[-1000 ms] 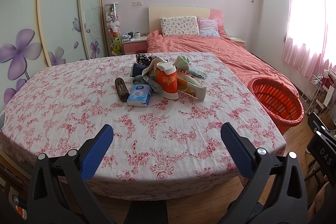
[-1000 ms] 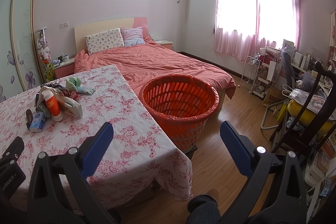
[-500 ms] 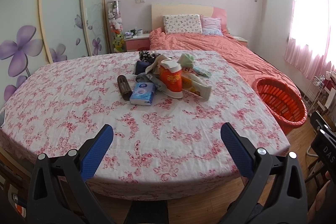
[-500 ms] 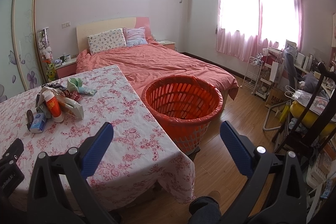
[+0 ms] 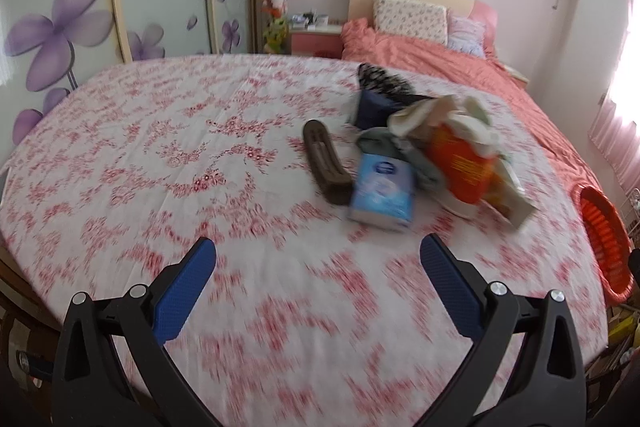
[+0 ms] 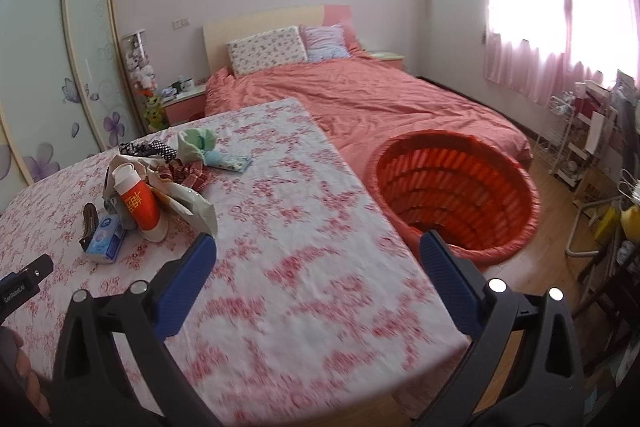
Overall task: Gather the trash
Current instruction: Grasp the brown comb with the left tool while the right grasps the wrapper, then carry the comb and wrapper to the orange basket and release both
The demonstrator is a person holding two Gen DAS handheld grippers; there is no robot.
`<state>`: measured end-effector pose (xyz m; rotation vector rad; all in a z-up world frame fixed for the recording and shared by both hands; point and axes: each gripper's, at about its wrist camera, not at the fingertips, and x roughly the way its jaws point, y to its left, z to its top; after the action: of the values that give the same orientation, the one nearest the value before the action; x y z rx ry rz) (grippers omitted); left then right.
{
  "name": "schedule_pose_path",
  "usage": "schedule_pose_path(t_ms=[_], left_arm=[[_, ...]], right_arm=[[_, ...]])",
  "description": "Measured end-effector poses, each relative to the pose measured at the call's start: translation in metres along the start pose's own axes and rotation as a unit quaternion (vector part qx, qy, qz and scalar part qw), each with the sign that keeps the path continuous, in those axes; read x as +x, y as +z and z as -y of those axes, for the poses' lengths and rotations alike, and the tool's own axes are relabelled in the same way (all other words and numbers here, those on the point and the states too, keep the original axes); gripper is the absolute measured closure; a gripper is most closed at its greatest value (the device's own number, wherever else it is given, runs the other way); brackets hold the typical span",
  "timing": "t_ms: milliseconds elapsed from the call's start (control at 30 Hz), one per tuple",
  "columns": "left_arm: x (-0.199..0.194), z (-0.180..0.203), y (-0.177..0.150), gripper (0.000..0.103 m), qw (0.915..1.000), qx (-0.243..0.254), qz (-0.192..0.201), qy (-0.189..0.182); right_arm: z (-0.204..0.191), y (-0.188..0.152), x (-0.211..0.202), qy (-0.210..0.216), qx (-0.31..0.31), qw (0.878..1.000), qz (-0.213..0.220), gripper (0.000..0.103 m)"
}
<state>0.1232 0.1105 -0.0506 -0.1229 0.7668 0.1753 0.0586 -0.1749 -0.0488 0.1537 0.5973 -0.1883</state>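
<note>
Though still spread and empty, both grippers' fingers (image 5: 199,269) nearer the trash pile (image 5: 424,155) than before

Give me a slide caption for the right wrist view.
Open right tool above a floral-clothed table, trash pile to its left, empty orange basket on the floor beside it.

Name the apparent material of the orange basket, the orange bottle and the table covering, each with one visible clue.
Orange basket: likely rigid moulded plastic, going by its slotted lattice wall and even colour.
Orange bottle: probably glossy plastic, smooth with a white cap.
Table covering: seemingly matte woven cloth, floral print, draping over the edge.
</note>
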Motion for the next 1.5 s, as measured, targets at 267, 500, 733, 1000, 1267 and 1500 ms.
schedule_pose_path(t_ms=[267,500,733,1000,1267,1500], left_arm=[[0.055,-0.013,0.029,0.01,0.9987,-0.024,-0.043,-0.008],[0.087,-0.009,0.048,0.022,0.9963,-0.033,-0.073,-0.031],[0.105,-0.003,0.051,0.036,0.9954,-0.015,-0.091,-0.026],[0.105,-0.004,0.052,0.056,0.9959,0.016,-0.083,-0.032],[0.108,-0.019,0.054,0.056,0.9961,0.01,-0.084,-0.023],[0.106,-0.005,0.049,0.055,0.9958,0.033,-0.078,-0.036]], right_arm=[[-0.043,0.015,0.074,0.098,-0.033,0.992,-0.068,0.015],[-0.081,0.02,0.123,0.159,-0.057,0.979,-0.111,0.018],[-0.105,0.024,0.15,0.18,-0.086,0.97,-0.138,0.045],[-0.109,0.02,0.149,0.194,-0.092,0.966,-0.143,0.073],[-0.082,0.023,0.134,0.167,-0.059,0.978,-0.112,0.078],[-0.074,0.024,0.131,0.154,-0.053,0.982,-0.1,0.077]])
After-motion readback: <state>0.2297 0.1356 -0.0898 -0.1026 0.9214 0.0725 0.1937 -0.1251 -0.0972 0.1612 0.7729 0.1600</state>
